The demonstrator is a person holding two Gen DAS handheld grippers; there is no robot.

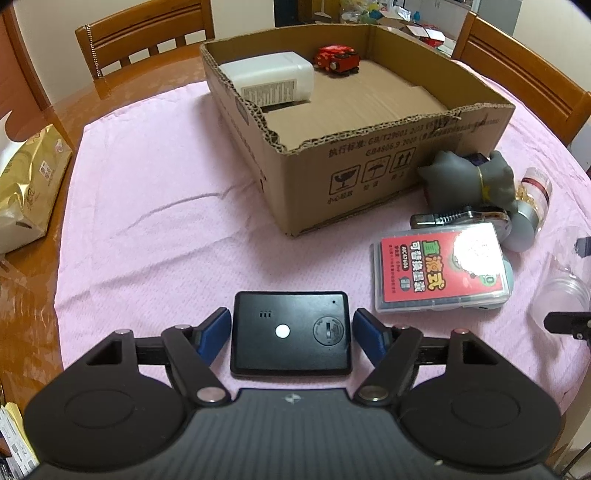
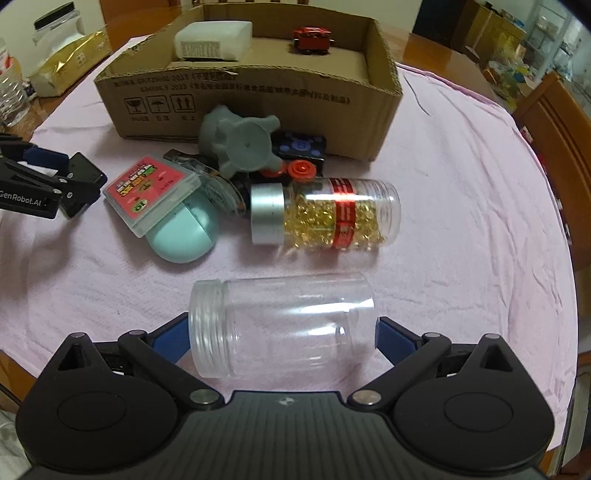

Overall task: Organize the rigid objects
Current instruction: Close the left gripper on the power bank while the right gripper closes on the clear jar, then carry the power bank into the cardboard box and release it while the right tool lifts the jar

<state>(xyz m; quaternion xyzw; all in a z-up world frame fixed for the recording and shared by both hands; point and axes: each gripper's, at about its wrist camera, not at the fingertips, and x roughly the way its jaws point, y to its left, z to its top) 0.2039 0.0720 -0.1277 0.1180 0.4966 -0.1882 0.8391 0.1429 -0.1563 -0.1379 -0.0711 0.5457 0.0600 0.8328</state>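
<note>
1 cardboard box (image 1: 388,173); inside: 1 white plastic container (image 1: 269,79), 1 red toy vehicle (image 1: 338,59). On counter: 2 jars, 1 clear empty jar (image 2: 284,326), 1 capsule jar (image 2: 328,210). 1 black device (image 1: 290,334), 1 red-labelled case (image 1: 441,273), 1 grey figurine (image 1: 472,177), 1 mint-green case (image 2: 184,232). 2 wooden chairs (image 1: 147,33). 1 gold packet (image 1: 33,177).

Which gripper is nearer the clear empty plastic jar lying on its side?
Right. The right gripper straddles the clear empty plastic jar, a finger at each end. The left gripper is off to the jar's left, around a black flat device.
</note>
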